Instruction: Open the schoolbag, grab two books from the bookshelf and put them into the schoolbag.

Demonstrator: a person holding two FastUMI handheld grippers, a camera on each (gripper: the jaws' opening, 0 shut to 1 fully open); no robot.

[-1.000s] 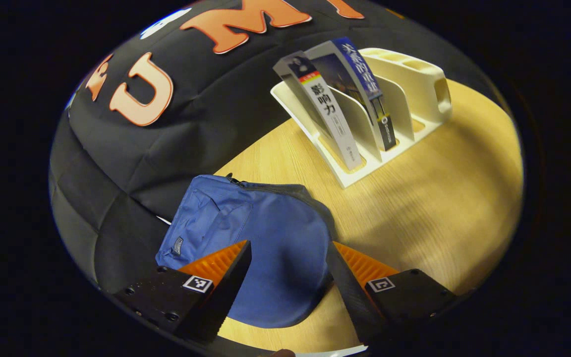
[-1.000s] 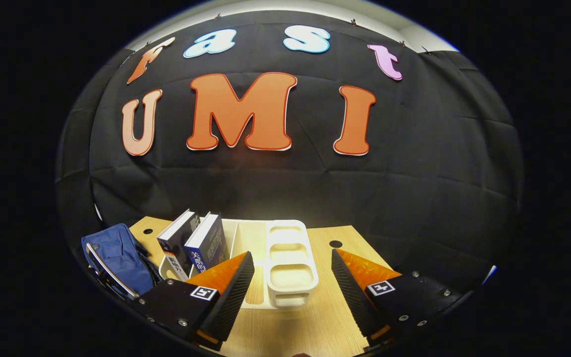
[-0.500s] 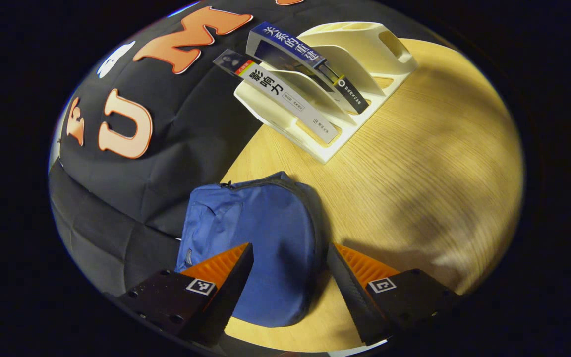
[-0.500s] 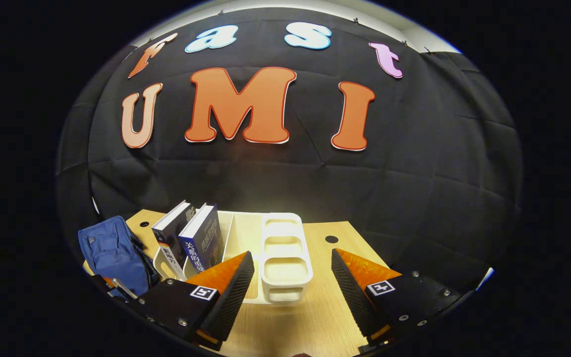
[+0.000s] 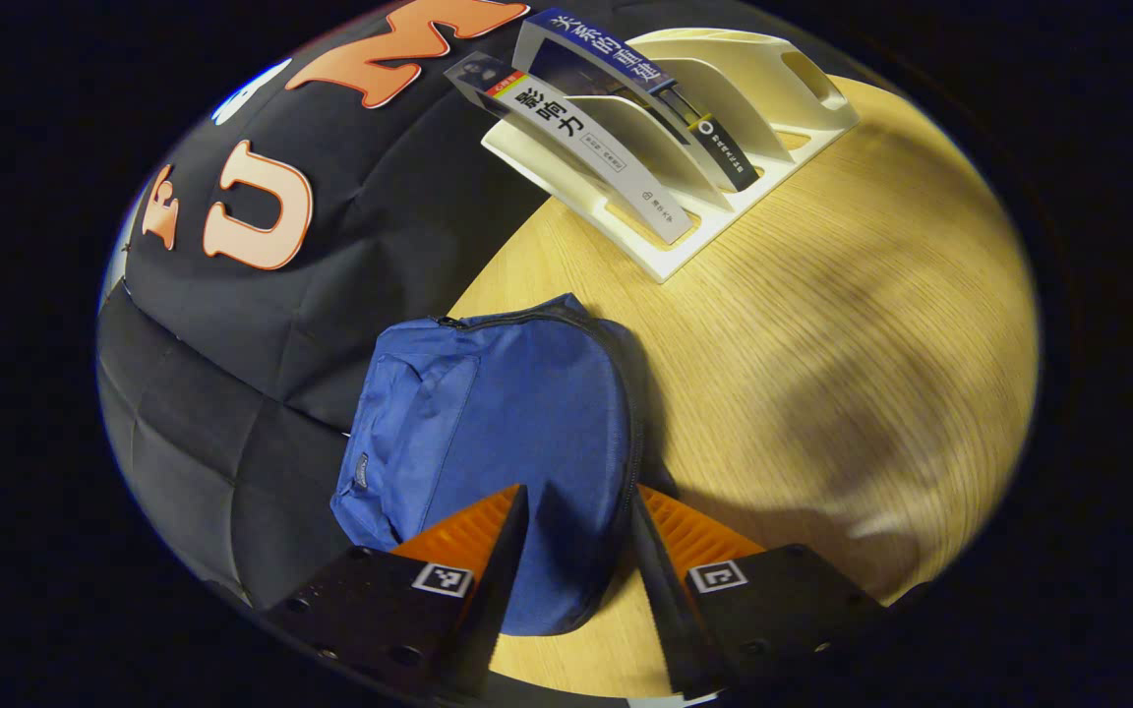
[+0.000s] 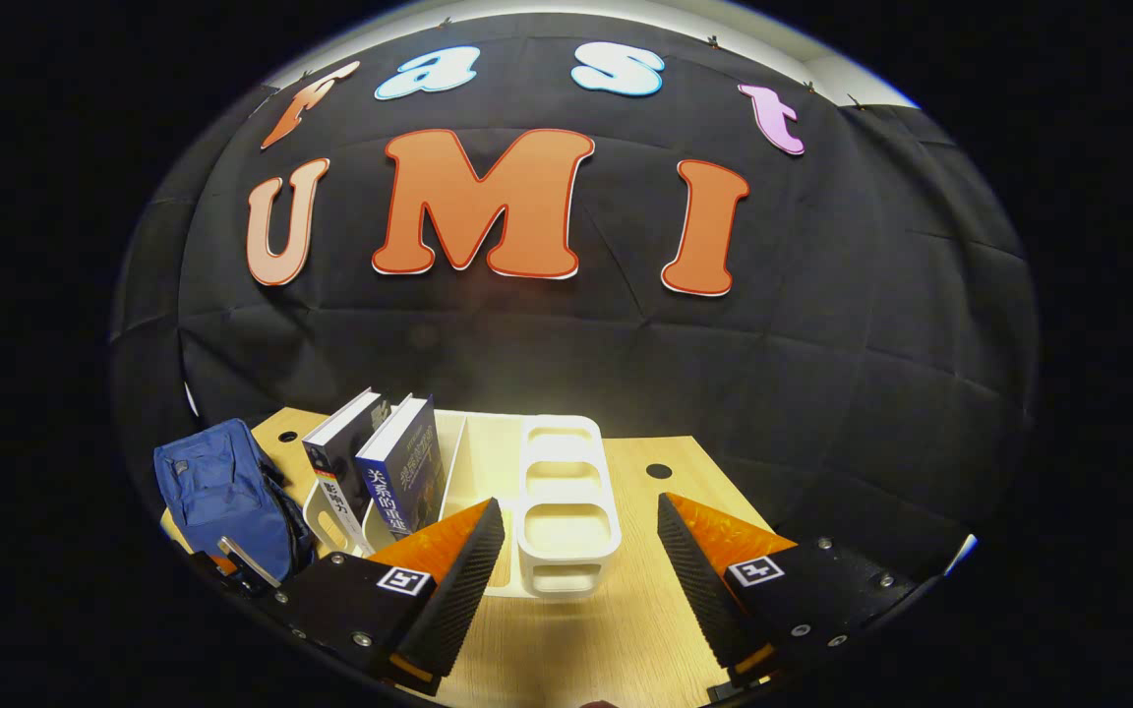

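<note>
Heads up: your left tool [image 5: 571,551], half-closed over the blue schoolbag [image 5: 507,413] at the desk's [image 5: 822,324] back edge, could pinch fabric, missing the zipper [image 5: 630,462]. Right tool [image 6: 581,560] is wide open, empty.

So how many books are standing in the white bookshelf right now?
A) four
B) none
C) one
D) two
D: the right gripper view shows two books standing side by side at one end of the bookshelf, its other slots bare, and the blue schoolbag lies beside it with its zip shut.
</note>
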